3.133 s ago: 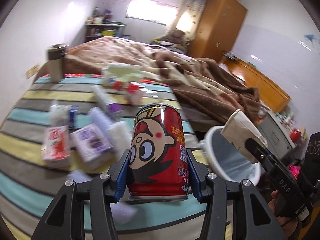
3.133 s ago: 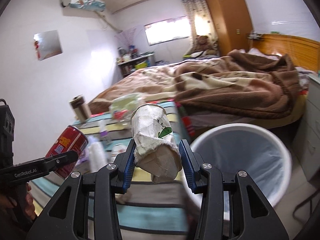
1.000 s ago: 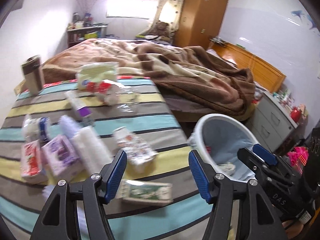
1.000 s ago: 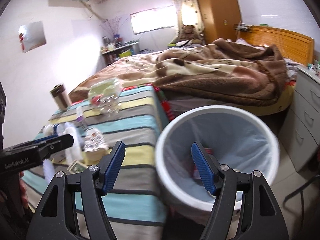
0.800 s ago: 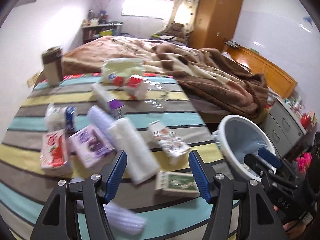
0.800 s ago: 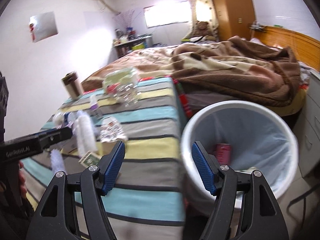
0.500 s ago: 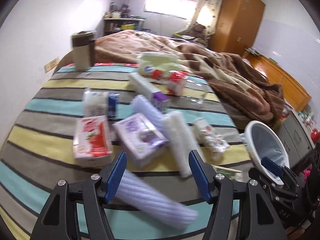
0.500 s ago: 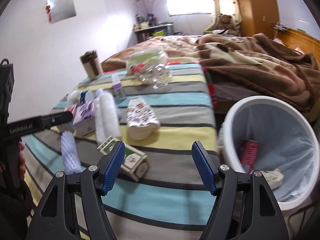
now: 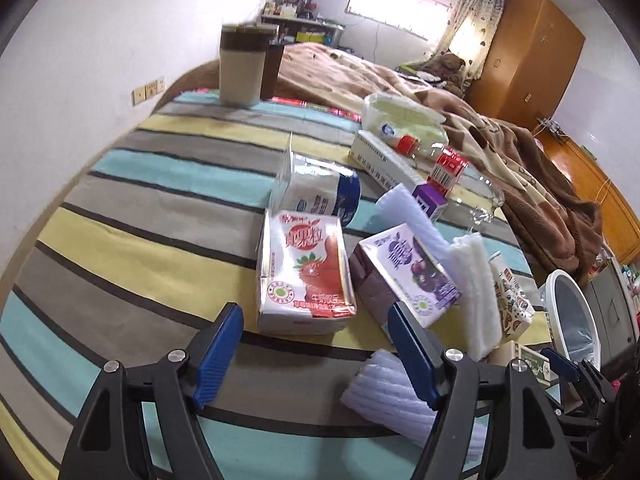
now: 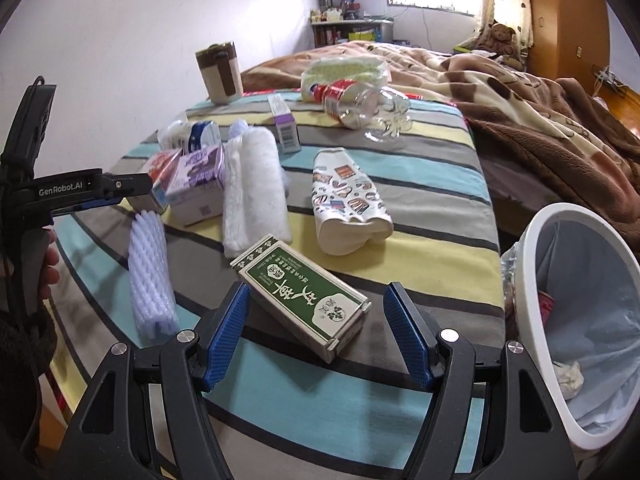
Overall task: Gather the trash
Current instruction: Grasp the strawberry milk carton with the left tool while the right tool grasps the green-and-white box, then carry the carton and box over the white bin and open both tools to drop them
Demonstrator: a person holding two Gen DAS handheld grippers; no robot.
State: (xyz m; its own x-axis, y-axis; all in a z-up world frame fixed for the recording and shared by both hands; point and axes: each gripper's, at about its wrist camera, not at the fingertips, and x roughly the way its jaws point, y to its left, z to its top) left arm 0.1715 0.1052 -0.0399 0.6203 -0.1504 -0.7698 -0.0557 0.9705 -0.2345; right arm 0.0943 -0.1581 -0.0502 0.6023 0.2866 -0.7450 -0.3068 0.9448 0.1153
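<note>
My left gripper (image 9: 316, 340) hovers low over the striped table, its jaws opening with nothing between the pads. A red strawberry milk carton (image 9: 306, 276) lies just beyond its fingertips, with a purple carton (image 9: 408, 276) to the right. My right gripper (image 10: 316, 328) is open, and the near end of a green and white box (image 10: 304, 296) lies between its blue pads without touching them. The white trash bin (image 10: 536, 240) with its blue liner stands at the table's right edge and holds some trash.
A crushed patterned cup (image 10: 348, 204), white foam wraps (image 10: 252, 192), a bluish foam net (image 10: 152, 268), a clear bottle (image 10: 360, 108) and a tumbler (image 10: 220, 72) are spread over the table. A bed with a brown blanket (image 10: 540, 92) lies behind. A hand holds the left gripper (image 10: 120, 188) at the left.
Both grippers swung left from the bin to the littered table and sank lower. The left jaws have spread wider. The red can and paper cup held earlier have left the grippers.
</note>
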